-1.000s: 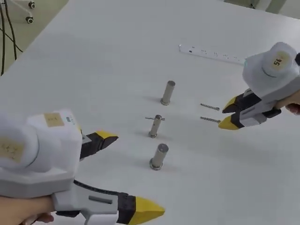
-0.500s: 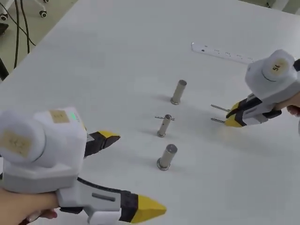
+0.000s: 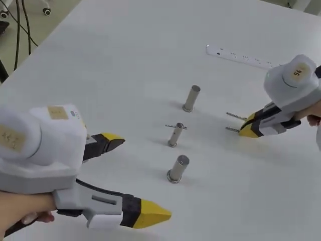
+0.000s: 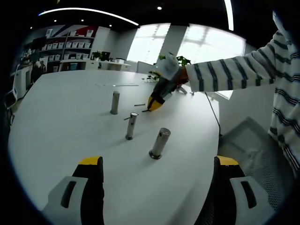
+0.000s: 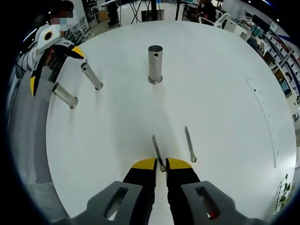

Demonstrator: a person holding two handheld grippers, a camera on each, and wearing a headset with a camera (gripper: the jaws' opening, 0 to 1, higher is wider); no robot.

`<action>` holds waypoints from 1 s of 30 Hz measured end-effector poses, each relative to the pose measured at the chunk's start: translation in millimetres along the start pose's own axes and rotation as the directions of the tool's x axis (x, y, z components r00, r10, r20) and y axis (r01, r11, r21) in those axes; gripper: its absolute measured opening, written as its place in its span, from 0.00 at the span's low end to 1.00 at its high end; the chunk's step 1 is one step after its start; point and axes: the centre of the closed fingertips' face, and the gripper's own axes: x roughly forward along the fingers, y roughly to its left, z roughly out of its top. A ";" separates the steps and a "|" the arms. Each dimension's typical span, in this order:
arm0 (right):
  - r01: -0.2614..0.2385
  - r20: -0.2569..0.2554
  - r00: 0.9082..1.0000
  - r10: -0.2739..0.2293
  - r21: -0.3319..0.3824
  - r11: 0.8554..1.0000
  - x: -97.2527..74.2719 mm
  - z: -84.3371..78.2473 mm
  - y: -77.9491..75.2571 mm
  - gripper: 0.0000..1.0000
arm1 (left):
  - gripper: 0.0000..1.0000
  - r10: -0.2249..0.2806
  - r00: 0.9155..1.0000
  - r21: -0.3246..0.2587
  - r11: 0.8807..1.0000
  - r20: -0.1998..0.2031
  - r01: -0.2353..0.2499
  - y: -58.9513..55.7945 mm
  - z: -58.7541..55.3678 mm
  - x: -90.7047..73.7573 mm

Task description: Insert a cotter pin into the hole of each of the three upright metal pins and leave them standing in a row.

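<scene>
Your left gripper [image 3: 133, 178] hangs over the table [image 3: 100, 60] with its jaws spread wide, short of the row: near pin [image 3: 178, 168], middle pin [image 3: 175, 134] with an inserted cotter pin [image 3: 170, 126] through its hole, and far pin [image 3: 191, 98]. Further right, your right gripper [image 5: 162, 165] has its jaws pinched on the end of one loose cotter pin [image 5: 157, 147] lying on the table, with a second cotter pin [image 5: 189, 144] just beside it.

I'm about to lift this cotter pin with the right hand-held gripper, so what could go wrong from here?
1. The right hand-held gripper seems to pinch only the very end of the cotter pin; it may swivel or slip when lifted.
2. The spare cotter pin lies close alongside and could get knocked away.
3. The far pin stands unsupported, with the left hand-held gripper open and away; a misaligned push could topple it.
</scene>
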 end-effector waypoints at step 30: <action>0.128 0.138 0.984 -0.110 -0.126 0.984 -25.4 16.6 26.0 0.00 | 0.91 -0.010 1.000 -0.009 1.000 0.011 0.010 -5.2 4.5 -4.0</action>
